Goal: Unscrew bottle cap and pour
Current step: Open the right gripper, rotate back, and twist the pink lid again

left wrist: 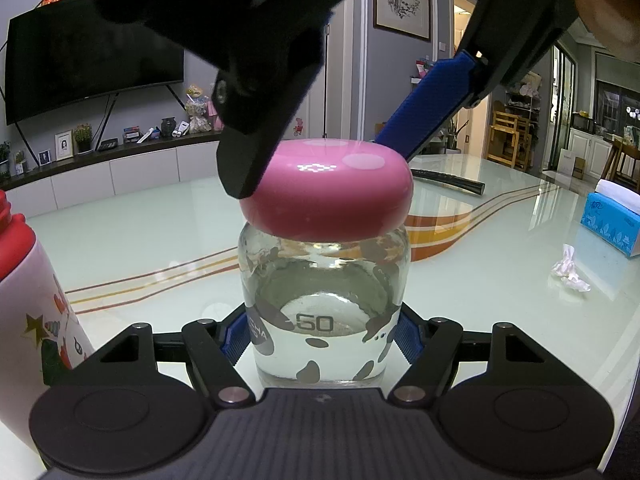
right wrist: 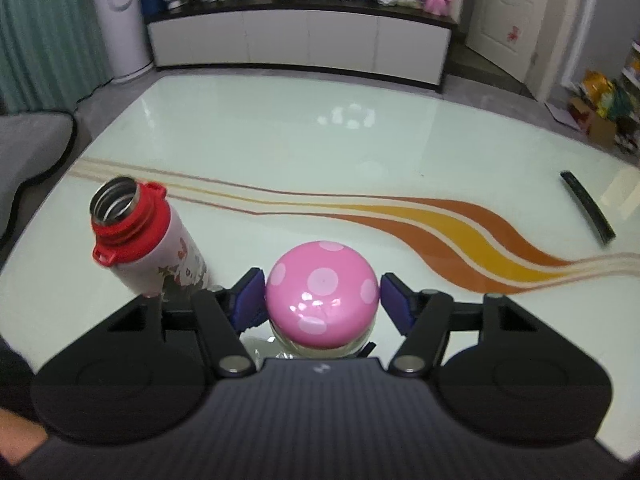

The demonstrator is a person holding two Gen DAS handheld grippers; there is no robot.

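Observation:
A clear glass bottle (left wrist: 324, 300) with grey spots and some water stands on the table under a pink dotted mushroom-shaped cap (left wrist: 332, 192). My left gripper (left wrist: 322, 340) is shut on the bottle's lower body. My right gripper (right wrist: 322, 294) comes from above; its blue pads (right wrist: 250, 296) flank the cap (right wrist: 322, 294) with small gaps on both sides, so it is open. It also shows in the left wrist view (left wrist: 320, 148), straddling the cap. A white flask with a red open neck (right wrist: 136, 232) stands to the left.
A glossy white table (right wrist: 320, 152) with orange and yellow stripes. A black remote (right wrist: 586, 206) lies at the right. A blue tissue box (left wrist: 612, 220) and a crumpled tissue (left wrist: 568, 270) lie to the right. A TV cabinet (right wrist: 300, 40) stands beyond.

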